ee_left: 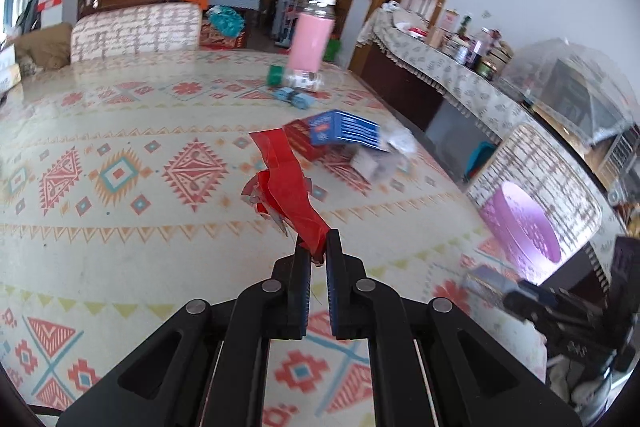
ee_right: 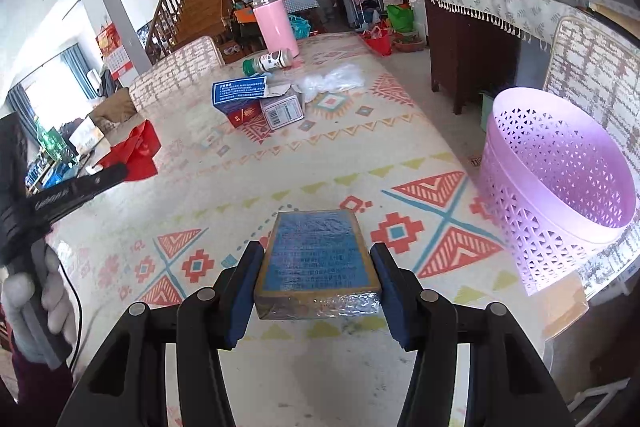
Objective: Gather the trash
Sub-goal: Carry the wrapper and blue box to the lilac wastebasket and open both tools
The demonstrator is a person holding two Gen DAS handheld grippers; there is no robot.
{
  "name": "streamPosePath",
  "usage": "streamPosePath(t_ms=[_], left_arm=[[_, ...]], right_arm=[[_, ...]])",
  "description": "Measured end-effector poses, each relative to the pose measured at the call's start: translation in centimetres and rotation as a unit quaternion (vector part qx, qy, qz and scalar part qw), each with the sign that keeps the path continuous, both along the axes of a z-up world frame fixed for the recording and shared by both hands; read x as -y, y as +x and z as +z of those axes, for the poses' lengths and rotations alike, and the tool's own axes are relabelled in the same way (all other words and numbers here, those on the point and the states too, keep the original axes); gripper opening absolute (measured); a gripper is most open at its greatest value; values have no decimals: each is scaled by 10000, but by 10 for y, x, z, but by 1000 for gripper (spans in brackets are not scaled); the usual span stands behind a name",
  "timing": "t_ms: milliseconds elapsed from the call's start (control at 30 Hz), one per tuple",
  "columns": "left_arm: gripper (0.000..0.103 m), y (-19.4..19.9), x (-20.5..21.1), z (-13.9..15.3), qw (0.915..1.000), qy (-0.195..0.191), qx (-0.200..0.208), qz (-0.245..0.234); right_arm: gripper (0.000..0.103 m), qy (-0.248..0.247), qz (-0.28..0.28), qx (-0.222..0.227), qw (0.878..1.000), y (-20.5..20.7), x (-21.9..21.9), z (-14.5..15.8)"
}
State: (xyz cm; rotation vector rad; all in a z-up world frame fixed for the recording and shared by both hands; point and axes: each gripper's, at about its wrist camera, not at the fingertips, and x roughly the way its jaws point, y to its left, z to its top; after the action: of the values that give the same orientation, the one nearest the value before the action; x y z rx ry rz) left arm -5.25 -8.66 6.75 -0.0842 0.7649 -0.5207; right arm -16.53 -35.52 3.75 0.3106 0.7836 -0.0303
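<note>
My left gripper (ee_left: 318, 247) is shut on a crumpled red wrapper (ee_left: 286, 187) and holds it above the patterned tablecloth (ee_left: 120, 227); the wrapper also shows in the right wrist view (ee_right: 136, 151). My right gripper (ee_right: 318, 267) is shut on a small blue box wrapped in clear film (ee_right: 316, 255), held just above the table. A pink perforated basket (ee_right: 560, 183) stands at the table's right edge, to the right of the right gripper; it also shows in the left wrist view (ee_left: 520, 223).
Mid-table lie a blue box (ee_right: 240, 91), a red box (ee_right: 244, 117), a grey barcode box (ee_right: 282, 111), a clear plastic bag (ee_right: 332, 79) and a toppled white bottle (ee_right: 268, 61). A pink flask (ee_right: 274, 23) stands behind. Chairs flank the table; a sideboard (ee_right: 480, 39) stands right.
</note>
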Motion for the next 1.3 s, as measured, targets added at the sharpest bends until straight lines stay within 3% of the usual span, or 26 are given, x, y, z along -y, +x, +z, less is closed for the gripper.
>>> streamPosePath(t_ms=[333,567,833,1200,1233,1300], left_arm=[[7,-30,56,27,9975,176,272,-628],[7,-37,120,40,9923,237,332,-1169],[7,-41,218,52,9799,191,335,-1955],[7,-23,337,29,9617,171,-136,-2731],[8,-22,343,28,9608,195,-145,-2762],[21,-21,351,25,9608,238,-112,-2759]], right_arm=[[59,184,-148,287,9993,-13,29,10],[59,148,-473,572,9971,-28,75,27],[59,58,-1175,655,9909,-42,146,36],[59,75,-1810,411,9826,-37,229,22],[59,97,-1829,387,9823,-35,234,20],[59,162,-1831,346,9824,-32,241,15]])
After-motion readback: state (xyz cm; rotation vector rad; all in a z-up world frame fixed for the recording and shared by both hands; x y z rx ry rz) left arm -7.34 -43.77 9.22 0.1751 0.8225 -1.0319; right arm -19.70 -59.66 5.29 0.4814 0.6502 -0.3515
